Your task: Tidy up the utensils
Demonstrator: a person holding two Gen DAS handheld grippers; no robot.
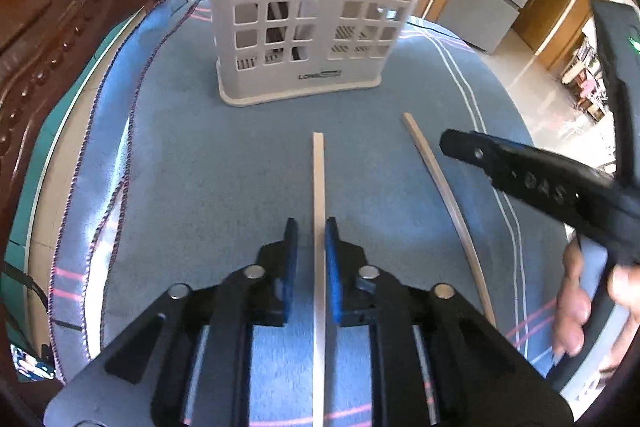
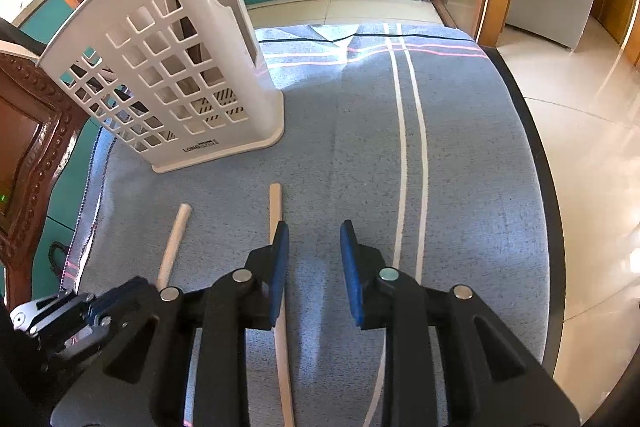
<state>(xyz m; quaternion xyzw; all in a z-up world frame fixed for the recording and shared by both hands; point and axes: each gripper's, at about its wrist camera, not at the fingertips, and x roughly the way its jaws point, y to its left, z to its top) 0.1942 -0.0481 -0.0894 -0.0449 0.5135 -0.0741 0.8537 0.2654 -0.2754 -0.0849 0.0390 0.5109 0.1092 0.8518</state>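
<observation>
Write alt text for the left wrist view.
The left gripper straddles a chopstick lying on a blue cloth, jaws close but not visibly clamped. A second chopstick lies to its right, and a white utensil basket stands beyond.

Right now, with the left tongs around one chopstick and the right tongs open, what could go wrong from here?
1. The left tongs straddle the left chopstick far from its tip, with a gap still showing on one side; it may pivot or slip when lifted.
2. The right tongs sit off-centre over the right chopstick and may nudge it aside.
3. The utensil holder looks light; a long stick could tip it.
</observation>
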